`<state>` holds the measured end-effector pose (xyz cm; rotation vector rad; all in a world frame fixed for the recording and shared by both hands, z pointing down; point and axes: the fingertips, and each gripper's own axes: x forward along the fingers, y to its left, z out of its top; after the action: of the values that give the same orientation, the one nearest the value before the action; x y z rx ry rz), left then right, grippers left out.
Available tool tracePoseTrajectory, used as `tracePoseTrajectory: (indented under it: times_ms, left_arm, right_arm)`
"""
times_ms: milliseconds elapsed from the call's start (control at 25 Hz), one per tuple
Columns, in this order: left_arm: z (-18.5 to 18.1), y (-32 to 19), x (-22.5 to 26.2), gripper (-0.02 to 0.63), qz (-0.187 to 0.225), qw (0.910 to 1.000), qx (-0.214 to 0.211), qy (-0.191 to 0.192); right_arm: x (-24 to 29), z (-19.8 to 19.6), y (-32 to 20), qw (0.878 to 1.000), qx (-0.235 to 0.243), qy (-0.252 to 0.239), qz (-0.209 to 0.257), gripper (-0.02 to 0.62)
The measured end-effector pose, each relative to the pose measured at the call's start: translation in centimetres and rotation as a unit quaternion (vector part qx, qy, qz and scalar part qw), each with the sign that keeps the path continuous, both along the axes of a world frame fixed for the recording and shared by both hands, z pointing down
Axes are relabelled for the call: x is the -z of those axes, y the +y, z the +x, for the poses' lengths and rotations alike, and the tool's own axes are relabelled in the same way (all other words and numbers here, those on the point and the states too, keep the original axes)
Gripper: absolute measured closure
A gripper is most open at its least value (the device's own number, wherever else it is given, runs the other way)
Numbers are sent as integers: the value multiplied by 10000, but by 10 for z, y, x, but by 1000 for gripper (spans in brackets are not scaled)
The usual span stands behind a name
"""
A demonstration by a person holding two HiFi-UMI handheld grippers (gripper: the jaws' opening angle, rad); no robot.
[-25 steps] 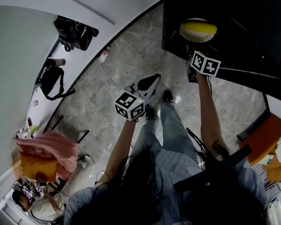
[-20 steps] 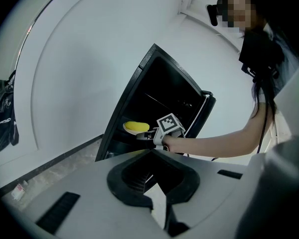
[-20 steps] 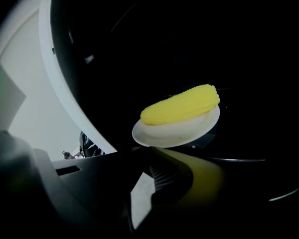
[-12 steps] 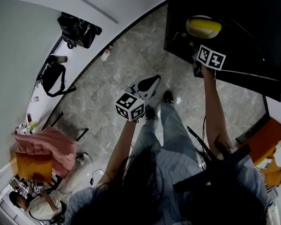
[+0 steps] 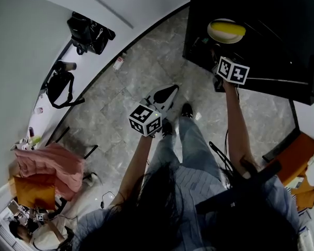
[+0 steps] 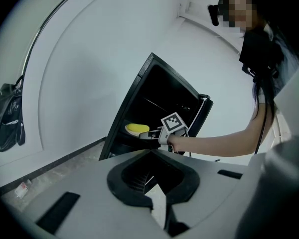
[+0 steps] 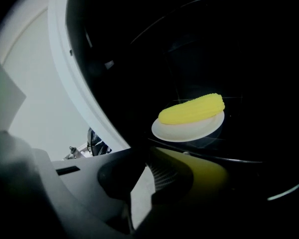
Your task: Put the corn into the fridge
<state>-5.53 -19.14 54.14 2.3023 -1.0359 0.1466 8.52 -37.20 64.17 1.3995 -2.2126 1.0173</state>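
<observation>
A yellow corn cob (image 5: 226, 31) lies on a white plate (image 7: 187, 129), which rests on a glass shelf inside the open black fridge (image 5: 261, 46). My right gripper (image 5: 215, 54) is held just in front of the plate, a short gap away and not touching it. Its jaws (image 7: 143, 153) look closed together with nothing between them. My left gripper (image 5: 170, 89) hangs lower, over the floor and well short of the fridge, its jaws (image 6: 152, 154) shut and empty. The left gripper view shows the corn (image 6: 137, 129) and the right gripper (image 6: 148, 135) at the fridge opening.
The fridge door's white edge (image 7: 84, 83) stands left of the opening. Two black bags (image 5: 86, 33) (image 5: 57, 85) hang on the curved wall, and a bottle (image 5: 115, 63) lies at its foot. A pink-draped chair (image 5: 52, 166) is at the left and an orange object (image 5: 298, 158) at the right.
The right gripper has drawn back a little from the plate, which stays on the shelf. The left gripper has hardly moved.
</observation>
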Motion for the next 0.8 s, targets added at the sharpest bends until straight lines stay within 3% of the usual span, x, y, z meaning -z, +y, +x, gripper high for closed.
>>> tracePoseTrajectory:
  times_ms: [320,800]
  left_arm:
    - [-8,30,20,598,128,9999,-66,34]
    - [-30,113,46,598,209,9991,-368,55]
  right_arm:
    - [44,-26,69,9986,282,-373,252,560]
    - [112,-59,184,9956,127,-834,410,560]
